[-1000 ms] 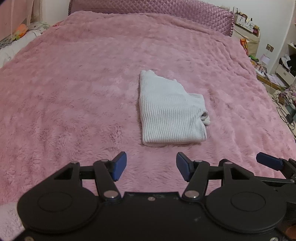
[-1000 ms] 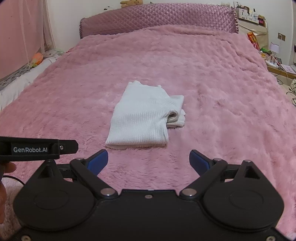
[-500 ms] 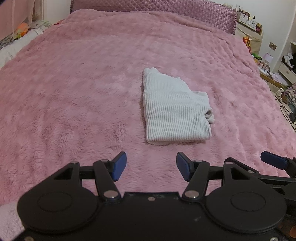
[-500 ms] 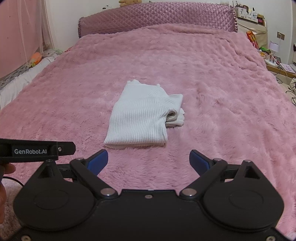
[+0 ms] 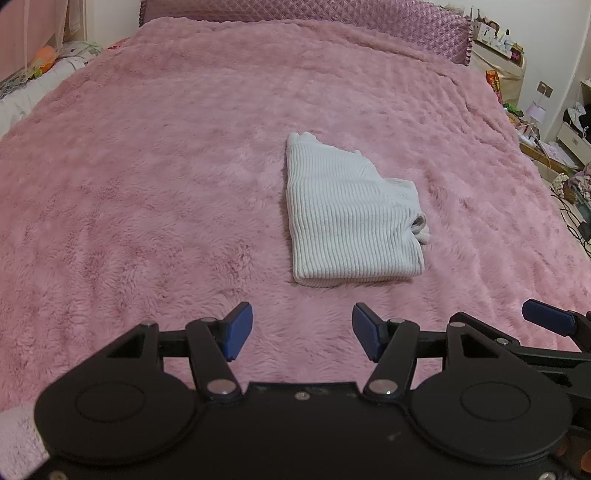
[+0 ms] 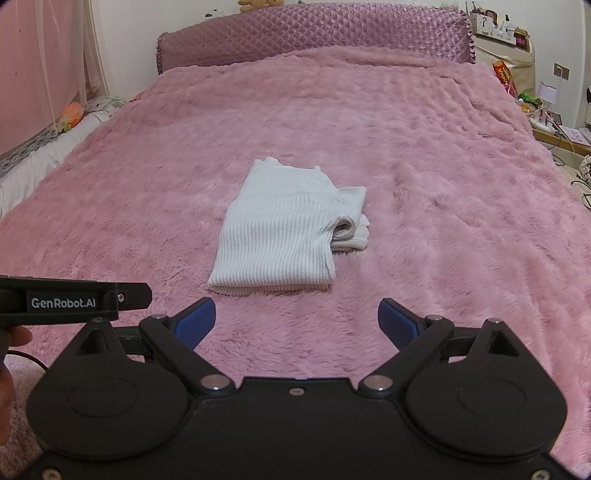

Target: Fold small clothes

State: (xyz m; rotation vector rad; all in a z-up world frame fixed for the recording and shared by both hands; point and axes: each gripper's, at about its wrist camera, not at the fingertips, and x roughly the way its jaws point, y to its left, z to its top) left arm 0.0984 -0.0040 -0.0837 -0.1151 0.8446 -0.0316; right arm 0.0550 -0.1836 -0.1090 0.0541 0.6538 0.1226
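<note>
Bedroom, pink plush blanket point(image 5: 147, 192) covering the bed, quilted mauve headboard point(image 6: 314, 33) standing at the far end.

One white ribbed knit garment point(image 5: 343, 221) point(image 6: 284, 229), folded into a compact stack, is lying flat near the blanket's middle, its layered open edges showing on the right side. The left gripper point(image 5: 302, 330) is hovering at the near edge, blue pads spread apart and gripping nothing, clear of the garment. The right gripper point(image 6: 296, 319) is hovering likewise, jaws released wide and empty. Cluttered shelves point(image 6: 498, 40) are standing far right.
</note>
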